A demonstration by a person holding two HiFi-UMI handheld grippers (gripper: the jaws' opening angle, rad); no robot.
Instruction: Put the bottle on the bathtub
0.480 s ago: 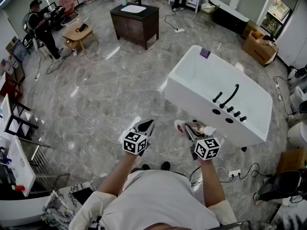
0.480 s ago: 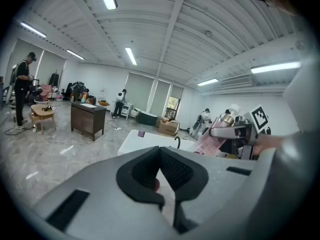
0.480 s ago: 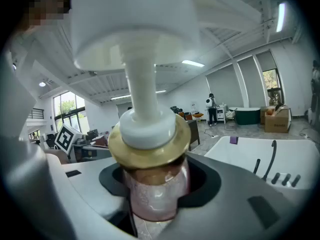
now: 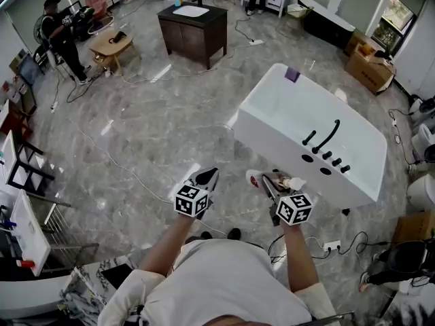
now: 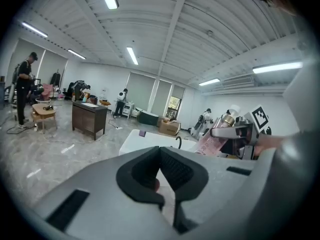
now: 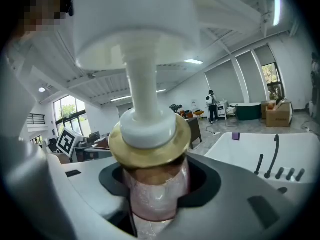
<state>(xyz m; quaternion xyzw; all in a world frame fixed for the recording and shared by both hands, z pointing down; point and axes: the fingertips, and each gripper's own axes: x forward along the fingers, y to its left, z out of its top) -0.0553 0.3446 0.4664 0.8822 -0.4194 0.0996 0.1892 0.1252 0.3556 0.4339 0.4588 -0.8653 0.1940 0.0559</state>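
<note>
A pink bottle [image 4: 280,180] with a gold collar and a white pump lies sideways in my right gripper [image 4: 267,182], which is shut on it just short of the near wall of the white bathtub [image 4: 272,141]. In the right gripper view the bottle [image 6: 150,184] fills the middle, clamped below its collar, and the bathtub [image 6: 245,149] lies at the right behind it. My left gripper [image 4: 206,178] hangs beside it over the floor, shut and empty. The left gripper view shows its pads [image 5: 145,176] meeting, with the bottle [image 5: 212,144] off to the right.
A black faucet [image 4: 326,136] and several black knobs sit on the tub's near deck, and a purple item [image 4: 291,75] on its far rim. A dark cabinet [image 4: 192,29], cables on the floor, a low wooden table [image 4: 112,46], a person [image 4: 54,36] and cardboard boxes [image 4: 370,66] lie beyond.
</note>
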